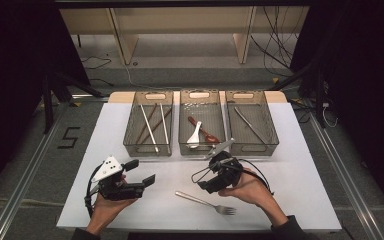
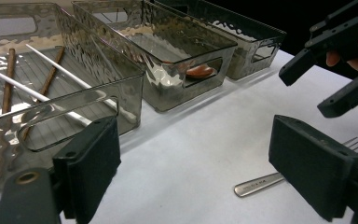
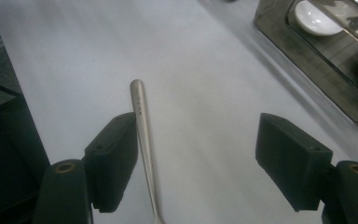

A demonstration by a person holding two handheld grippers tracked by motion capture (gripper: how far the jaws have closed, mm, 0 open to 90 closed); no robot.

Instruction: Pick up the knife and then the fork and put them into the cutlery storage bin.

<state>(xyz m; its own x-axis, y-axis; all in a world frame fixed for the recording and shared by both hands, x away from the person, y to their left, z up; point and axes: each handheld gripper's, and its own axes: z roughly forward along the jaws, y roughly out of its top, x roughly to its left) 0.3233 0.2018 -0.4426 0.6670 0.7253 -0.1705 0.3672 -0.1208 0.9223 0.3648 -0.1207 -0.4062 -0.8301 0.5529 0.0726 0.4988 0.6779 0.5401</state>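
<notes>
Fork (image 1: 206, 202): lying flat on the white counter (image 1: 300, 165), in front of the three bins.
Right gripper (image 3: 196, 156): hovering over the fork handle, fingers spread wide, grasping nothing.
Left gripper (image 2: 196, 172): fingers released, holding nothing.

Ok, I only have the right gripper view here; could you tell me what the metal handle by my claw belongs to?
Observer: A fork, lying flat on the table with its tines toward the person.
Operator: Thanks. Where is the left claw?
Observer: The left claw is to the left of the fork, open and holding nothing.
Operator: And is there any bin beyond the one with spoons?
Observer: Yes, the right bin holds one metal utensil.
</notes>
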